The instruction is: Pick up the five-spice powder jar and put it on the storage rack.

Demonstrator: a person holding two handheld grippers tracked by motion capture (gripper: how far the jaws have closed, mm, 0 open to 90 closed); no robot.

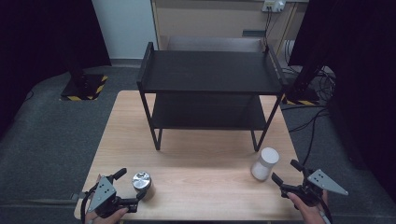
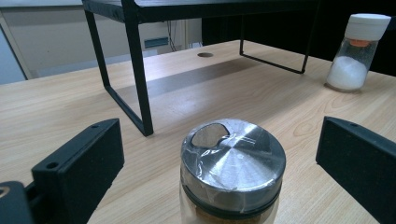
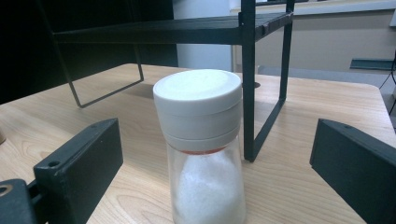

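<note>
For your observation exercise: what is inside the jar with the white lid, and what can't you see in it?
The jar with the white lid holds a heap of white powder or grains behind clear glass, with an orange ring under the lid. The lid hides what is beneath it, and the jar's bottom falls below the frame.

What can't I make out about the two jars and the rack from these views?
- Metal-lidded jar: base cut off by the left gripper view's bottom edge.
- White-capped jar: base cut off by the right gripper view's bottom edge.
- Black rack: rear of its lower shelf hidden under the top shelf, high view.
</note>
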